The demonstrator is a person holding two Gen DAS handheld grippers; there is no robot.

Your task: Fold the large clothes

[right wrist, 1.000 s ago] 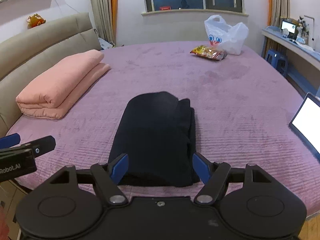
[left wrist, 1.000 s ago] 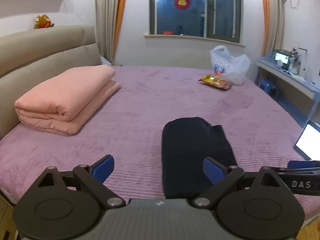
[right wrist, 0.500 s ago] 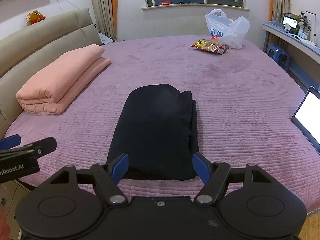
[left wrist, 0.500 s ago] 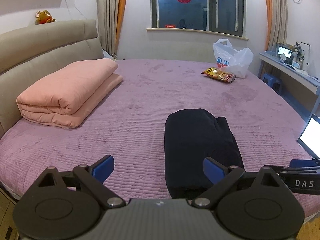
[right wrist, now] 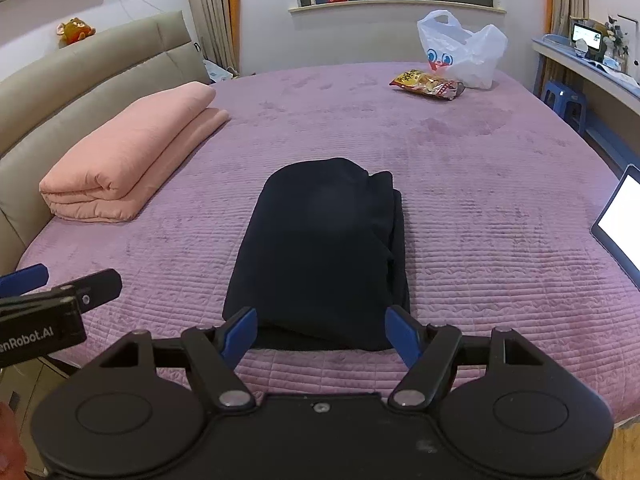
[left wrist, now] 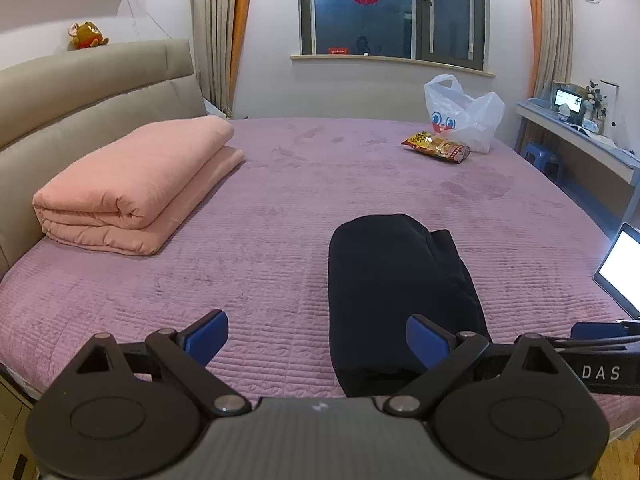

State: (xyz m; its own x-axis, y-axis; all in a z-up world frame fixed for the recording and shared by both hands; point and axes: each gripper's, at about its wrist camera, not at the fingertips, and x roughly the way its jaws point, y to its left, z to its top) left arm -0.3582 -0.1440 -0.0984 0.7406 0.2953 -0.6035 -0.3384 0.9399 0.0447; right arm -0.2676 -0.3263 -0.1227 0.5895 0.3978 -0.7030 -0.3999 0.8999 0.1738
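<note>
I see the dark navy garment point(right wrist: 320, 248) lying folded into a compact, thick rectangular bundle on the purple quilted bedspread point(right wrist: 480, 208), near the bed's near edge and roughly centred across it. Its long axis runs away from me, the far end rounded and puffed, the near end flat and squared, with stacked layer edges showing along the right side point(left wrist: 448, 256). It rests flat, well apart from everything else on the bed.

A home bedroom: quilted bed point(left wrist: 280, 208), padded headboard point(left wrist: 92, 92), curtained window point(left wrist: 392, 8).
</note>
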